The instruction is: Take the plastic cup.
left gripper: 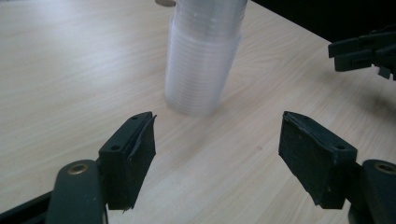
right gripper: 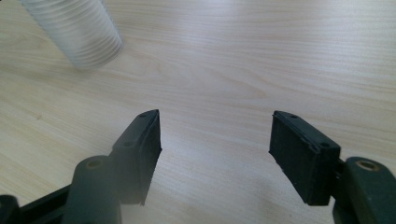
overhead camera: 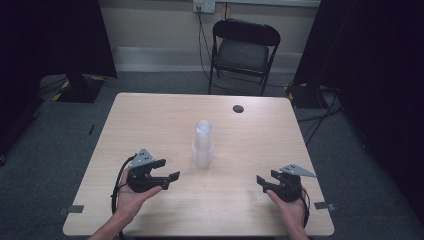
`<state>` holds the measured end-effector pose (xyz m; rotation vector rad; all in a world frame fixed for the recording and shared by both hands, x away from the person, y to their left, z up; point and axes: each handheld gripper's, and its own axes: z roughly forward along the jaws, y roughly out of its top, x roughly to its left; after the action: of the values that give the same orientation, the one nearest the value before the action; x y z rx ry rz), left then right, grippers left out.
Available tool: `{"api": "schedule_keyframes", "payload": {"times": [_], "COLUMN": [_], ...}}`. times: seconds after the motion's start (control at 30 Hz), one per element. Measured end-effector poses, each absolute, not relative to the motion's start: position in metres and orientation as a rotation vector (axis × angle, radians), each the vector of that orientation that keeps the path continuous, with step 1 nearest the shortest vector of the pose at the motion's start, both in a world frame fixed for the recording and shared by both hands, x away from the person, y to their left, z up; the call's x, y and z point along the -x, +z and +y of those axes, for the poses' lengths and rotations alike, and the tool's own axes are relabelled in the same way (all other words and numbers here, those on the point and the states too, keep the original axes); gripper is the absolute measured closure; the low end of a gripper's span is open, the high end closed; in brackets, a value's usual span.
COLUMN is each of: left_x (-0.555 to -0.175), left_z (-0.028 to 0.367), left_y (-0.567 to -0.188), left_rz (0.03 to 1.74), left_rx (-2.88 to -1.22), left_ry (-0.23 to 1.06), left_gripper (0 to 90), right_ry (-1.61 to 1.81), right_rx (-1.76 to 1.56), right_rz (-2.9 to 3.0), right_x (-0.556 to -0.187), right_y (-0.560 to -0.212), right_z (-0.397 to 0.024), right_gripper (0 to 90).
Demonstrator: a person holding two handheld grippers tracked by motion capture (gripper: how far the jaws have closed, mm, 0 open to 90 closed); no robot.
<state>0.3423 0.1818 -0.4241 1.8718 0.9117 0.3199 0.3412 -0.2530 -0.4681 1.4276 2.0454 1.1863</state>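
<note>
Standing upright near the middle of the wooden table (overhead camera: 150, 120), a stack of clear plastic cups (overhead camera: 202, 143) sits between the two hand-held grippers, apart from both. In the high view the left gripper (overhead camera: 171, 179) is held low over the near left part of the table, its jaws pointing right toward the base of the stack, and the person's left hand (overhead camera: 131, 196) cradles it from below. The right gripper (overhead camera: 261, 181) is held over the near right part, its jaws pointing left, with the right hand (overhead camera: 290, 207) behind it. A grey three-cornered plate sits on top of each gripper.

Seen from the left gripper view, the left gripper's (left gripper: 217, 135) jaws are spread with only bare tabletop between them; the stack of clear plastic cups (left gripper: 201, 65) stands just ahead of the gap, a little left of centre, untouched. The right gripper's black jaw tips (left gripper: 362, 49) show at the upper right edge of that view, farther off.

Seen from the right gripper view, the right gripper's (right gripper: 215, 133) jaws also stand spread over bare wood, holding nothing, and the stack of clear plastic cups (right gripper: 79, 30) appears at the upper left, well away from the pads.

Beyond the table, a black folding chair (overhead camera: 243, 50) stands on the grey floor, and a small dark round spot (overhead camera: 238, 108) lies near the table's far edge.
</note>
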Motion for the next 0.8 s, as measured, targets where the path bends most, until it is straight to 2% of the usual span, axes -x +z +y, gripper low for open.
{"api": "schedule_keyframes", "payload": {"times": [0.27, 0.43, 0.8], "left_x": [-0.347, -0.349, -0.363], "left_z": [0.172, 0.168, 0.162], "left_y": [-0.407, -0.405, -0.386], "left_rz": [0.867, 0.841, 0.827], "left_rx": [-1.839, -1.84, -1.842], "left_ry": [0.341, 0.327, 0.345], "left_gripper": [26.2, 20.6, 23.8], "right_ry": [1.227, 1.227, 1.264], "right_rx": [-1.419, -1.403, -1.378], "right_rz": [2.043, 2.06, 2.071], "right_x": [-0.344, -0.343, -0.339], "right_y": [-0.468, -0.468, -0.466], "right_z": [-0.253, -0.25, -0.248], "right_gripper": [32.0, 31.3, 29.4]}}
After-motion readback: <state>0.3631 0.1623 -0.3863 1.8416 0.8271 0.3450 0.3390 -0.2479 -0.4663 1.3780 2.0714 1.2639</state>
